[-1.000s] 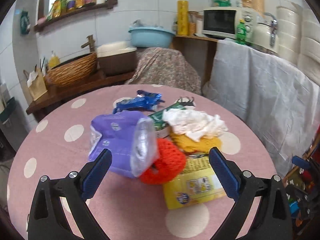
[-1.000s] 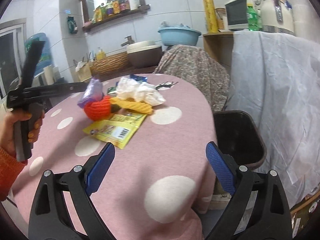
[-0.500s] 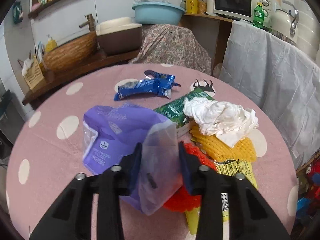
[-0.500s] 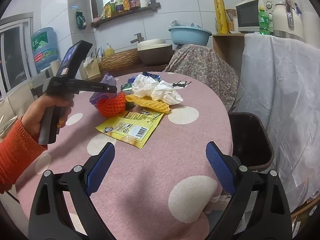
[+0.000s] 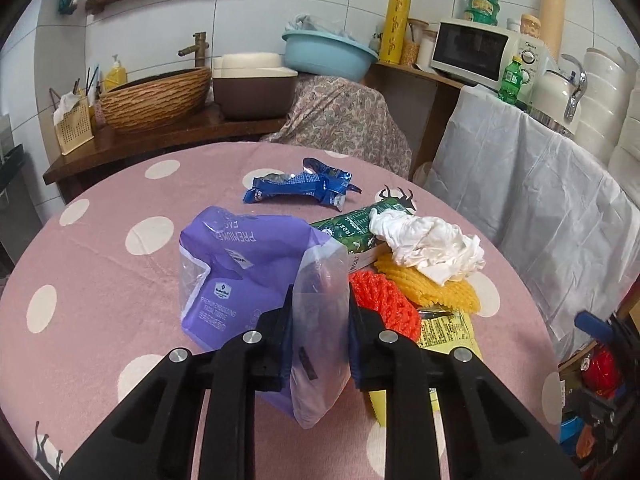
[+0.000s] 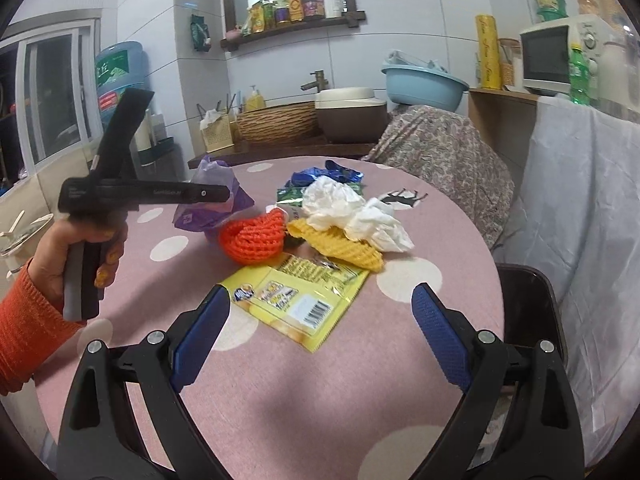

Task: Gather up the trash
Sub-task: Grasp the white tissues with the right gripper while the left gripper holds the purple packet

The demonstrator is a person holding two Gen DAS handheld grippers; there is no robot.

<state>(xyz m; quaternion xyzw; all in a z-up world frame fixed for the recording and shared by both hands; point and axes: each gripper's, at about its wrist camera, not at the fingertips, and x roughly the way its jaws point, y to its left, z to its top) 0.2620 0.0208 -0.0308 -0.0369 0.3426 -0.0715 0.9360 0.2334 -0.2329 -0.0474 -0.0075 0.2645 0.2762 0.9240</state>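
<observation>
My left gripper [image 5: 318, 316] is shut on a purple tissue bag [image 5: 240, 268], pinching its clear end; the bag [image 6: 212, 200] also shows in the right wrist view, held off the pink dotted table [image 6: 280, 380]. Beside it lie an orange foam net [image 5: 384, 304], a yellow foam net [image 5: 436, 288], crumpled white tissue [image 5: 428, 244], a green packet [image 5: 352, 224], a blue wrapper [image 5: 300, 188] and a yellow packet [image 6: 300, 296]. My right gripper [image 6: 320, 332] is open and empty above the table's near side, just before the yellow packet.
A dark trash bin [image 6: 528, 304] stands at the table's right edge. A white-draped counter [image 5: 540, 208] with a microwave [image 5: 472, 48] is on the right. A cloth-covered chair [image 5: 340, 120] and a wooden shelf with a basket [image 5: 156, 96] are behind the table.
My left gripper moved in and shut on the purple bag's clear end, then lifted it a little. My right gripper stayed open and drew nearer the yellow packet.
</observation>
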